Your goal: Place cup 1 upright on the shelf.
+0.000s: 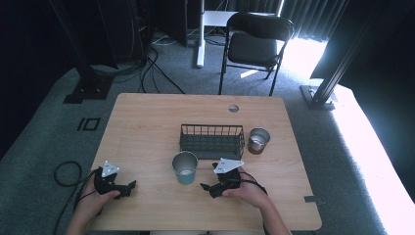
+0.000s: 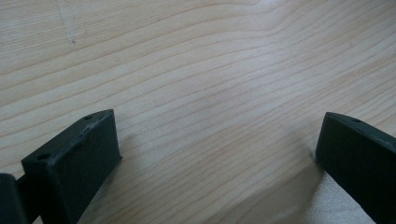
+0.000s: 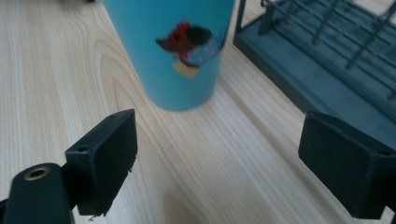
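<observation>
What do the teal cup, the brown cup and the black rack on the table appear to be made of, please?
The teal cup looks like metal coated matte teal: its inside shines silvery, and a printed figure sits on its side. The brown cup also seems metal, with a glossy brown wall and a bright rim. The rack looks like thin dark-coated wire over a solid dark tray, perhaps plastic.

Hard daylight blows out the floor [image 1: 372,161] at 3 o'clock, while the room at 10 o'clock stays dark. The tabletop [image 1: 147,127] is evenly lit; the teal cup [image 3: 175,46] looks soft, slightly blurred.
</observation>
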### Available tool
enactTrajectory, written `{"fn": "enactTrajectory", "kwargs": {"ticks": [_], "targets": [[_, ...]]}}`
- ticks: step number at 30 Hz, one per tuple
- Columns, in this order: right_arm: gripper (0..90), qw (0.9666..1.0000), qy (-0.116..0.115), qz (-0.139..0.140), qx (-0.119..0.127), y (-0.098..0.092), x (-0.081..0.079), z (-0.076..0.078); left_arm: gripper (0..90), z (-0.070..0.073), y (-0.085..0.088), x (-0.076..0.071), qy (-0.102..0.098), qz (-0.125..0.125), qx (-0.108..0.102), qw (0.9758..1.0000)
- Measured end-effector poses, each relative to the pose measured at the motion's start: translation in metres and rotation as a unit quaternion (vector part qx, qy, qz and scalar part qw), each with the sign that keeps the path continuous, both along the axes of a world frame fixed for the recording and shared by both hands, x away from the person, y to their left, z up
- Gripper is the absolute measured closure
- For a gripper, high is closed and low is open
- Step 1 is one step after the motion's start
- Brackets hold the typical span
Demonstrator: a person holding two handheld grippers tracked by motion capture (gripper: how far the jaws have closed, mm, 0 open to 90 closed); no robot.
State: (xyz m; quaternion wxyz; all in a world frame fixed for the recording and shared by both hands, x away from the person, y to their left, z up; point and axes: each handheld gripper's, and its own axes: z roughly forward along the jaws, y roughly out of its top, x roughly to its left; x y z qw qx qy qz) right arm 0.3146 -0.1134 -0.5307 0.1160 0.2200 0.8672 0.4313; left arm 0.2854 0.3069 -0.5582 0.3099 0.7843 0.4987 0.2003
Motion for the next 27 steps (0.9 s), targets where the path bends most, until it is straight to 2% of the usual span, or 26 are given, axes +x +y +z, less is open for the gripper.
{"fn": "enactTrajectory", "kwargs": {"ticks": [13, 27], "targets": [[11.5, 0.9990, -0.021, 0.023, 0.032, 0.027, 0.002, 0.011, 0.4, 0.000, 0.000, 0.000, 0.000, 0.000, 0.000, 1.0000], [11.4, 0.9971, -0.035, 0.037, 0.056, 0.047, 0.007, 0.013, 0.4, 0.000, 0.000, 0.000, 0.000, 0.000, 0.000, 1.0000]]}}
